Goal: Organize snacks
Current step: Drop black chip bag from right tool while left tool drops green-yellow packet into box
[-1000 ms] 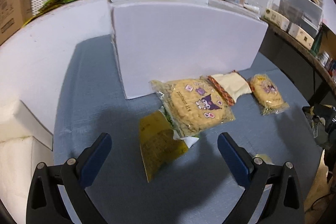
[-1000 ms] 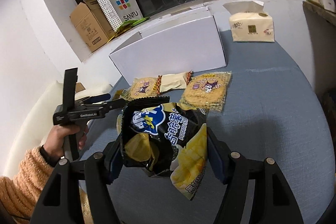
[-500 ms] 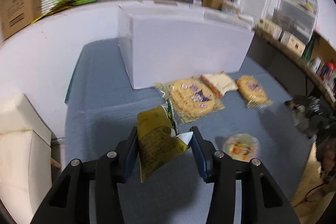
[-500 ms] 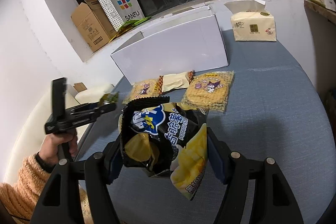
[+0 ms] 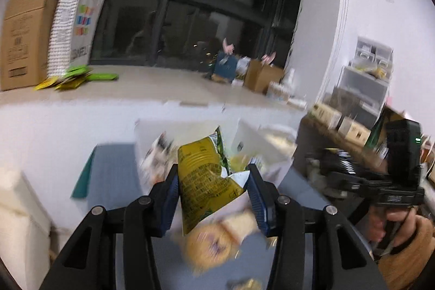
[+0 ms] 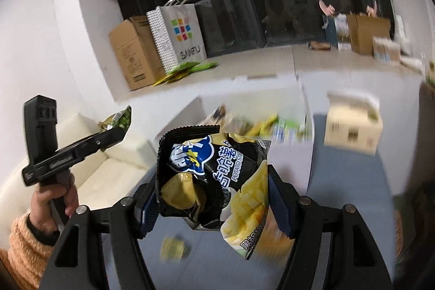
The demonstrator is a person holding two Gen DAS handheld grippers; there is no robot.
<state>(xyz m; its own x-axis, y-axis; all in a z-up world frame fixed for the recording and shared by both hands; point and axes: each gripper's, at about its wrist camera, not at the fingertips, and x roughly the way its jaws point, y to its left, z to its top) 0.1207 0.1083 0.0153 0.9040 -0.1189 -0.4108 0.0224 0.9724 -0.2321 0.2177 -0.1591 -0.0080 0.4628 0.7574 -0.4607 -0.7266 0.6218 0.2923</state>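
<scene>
My left gripper (image 5: 213,181) is shut on a yellow-green snack packet (image 5: 204,178) and holds it lifted in front of the open white box (image 5: 190,129). My right gripper (image 6: 212,195) is shut on a black and yellow potato chip bag (image 6: 212,175), also lifted and facing the white box (image 6: 258,105), which holds several snack packs. A round yellow cookie pack (image 5: 214,243) lies blurred on the blue table below the left gripper. The left gripper with its packet also shows in the right wrist view (image 6: 114,132).
A tissue box (image 6: 353,127) stands right of the white box. A small yellow snack (image 6: 174,249) lies on the blue table (image 6: 348,208). A cardboard box (image 6: 133,56) and a paper bag (image 6: 176,31) stand on the sill behind. A cream sofa (image 6: 95,170) is at the left.
The left gripper closed on the yellow-green packet and lifted it off the table. Both grippers rose and tilted up toward the open white box, whose inside now shows.
</scene>
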